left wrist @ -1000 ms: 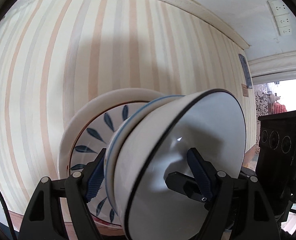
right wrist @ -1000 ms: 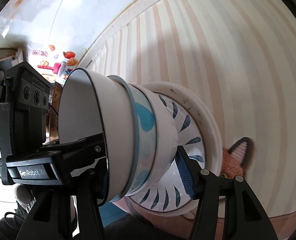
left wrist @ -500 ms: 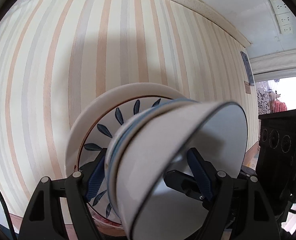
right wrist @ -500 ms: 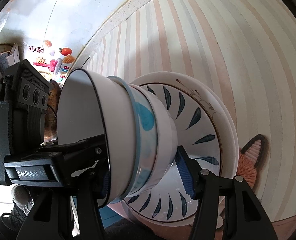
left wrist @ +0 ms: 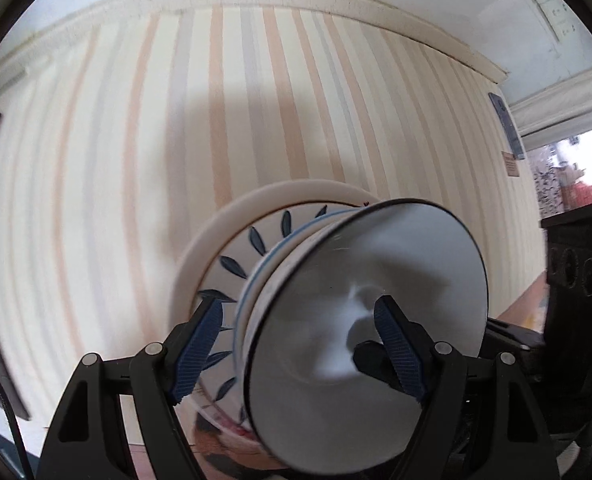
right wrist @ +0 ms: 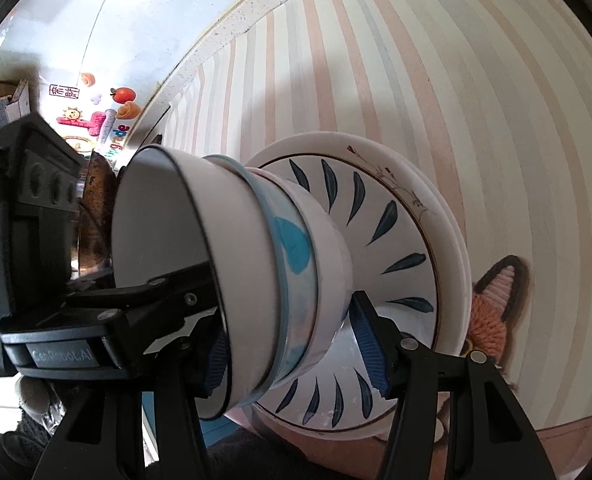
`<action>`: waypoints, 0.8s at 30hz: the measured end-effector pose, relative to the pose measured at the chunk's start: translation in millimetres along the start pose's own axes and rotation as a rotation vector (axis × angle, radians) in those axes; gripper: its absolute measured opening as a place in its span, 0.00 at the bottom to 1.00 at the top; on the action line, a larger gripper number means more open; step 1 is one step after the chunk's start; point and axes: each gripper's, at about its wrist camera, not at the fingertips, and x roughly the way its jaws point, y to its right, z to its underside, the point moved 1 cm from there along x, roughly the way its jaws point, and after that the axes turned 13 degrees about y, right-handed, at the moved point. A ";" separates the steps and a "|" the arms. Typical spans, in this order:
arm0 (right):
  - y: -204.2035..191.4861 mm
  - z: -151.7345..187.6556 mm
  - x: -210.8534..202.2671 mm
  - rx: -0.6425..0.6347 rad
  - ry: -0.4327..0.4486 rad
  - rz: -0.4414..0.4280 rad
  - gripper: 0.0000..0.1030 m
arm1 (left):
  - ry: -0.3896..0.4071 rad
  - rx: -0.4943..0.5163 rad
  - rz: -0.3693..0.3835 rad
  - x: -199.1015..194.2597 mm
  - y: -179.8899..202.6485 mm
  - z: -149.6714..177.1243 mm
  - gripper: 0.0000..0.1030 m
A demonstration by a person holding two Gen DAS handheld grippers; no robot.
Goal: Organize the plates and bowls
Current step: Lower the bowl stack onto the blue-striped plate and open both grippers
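A stack of nested bowls and plates hangs between both grippers, tipped on its side. The top white bowl with a black rim (left wrist: 368,332) (right wrist: 168,264) faces the left wrist camera. Under it sit a blue-rimmed bowl (right wrist: 292,280), a white bowl (right wrist: 328,280), a leaf-patterned plate (right wrist: 392,240) (left wrist: 236,268) and a cream plate (left wrist: 200,248) (right wrist: 452,240). My left gripper (left wrist: 300,344) is shut on the stack from one side. My right gripper (right wrist: 296,344) is shut on it from the other side. One finger of each reaches inside the top bowl.
A striped tablecloth (left wrist: 156,140) (right wrist: 476,80) fills the background. A fox-shaped knitted coaster (right wrist: 492,300) lies on it beside the stack. A white wall with sockets (left wrist: 552,8) and stickers (right wrist: 96,120) stands beyond the table's edge.
The stack and both grippers have moved together over the cloth and swung to a new angle; more of the table's far edge and wall shows now. Both grips are unchanged.
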 end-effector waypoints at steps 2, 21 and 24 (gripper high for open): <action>-3.2 0.6 -3.6 -0.010 0.006 0.014 0.57 | 0.032 0.025 -0.027 -11.0 2.6 0.2 0.74; -70.0 15.7 -114.6 -0.206 0.279 0.301 0.93 | 0.304 0.012 -0.197 -107.8 -5.1 18.3 0.92; -83.4 21.5 -133.1 -0.244 0.337 0.339 0.95 | 0.325 0.002 -0.200 -118.7 -6.0 23.7 0.92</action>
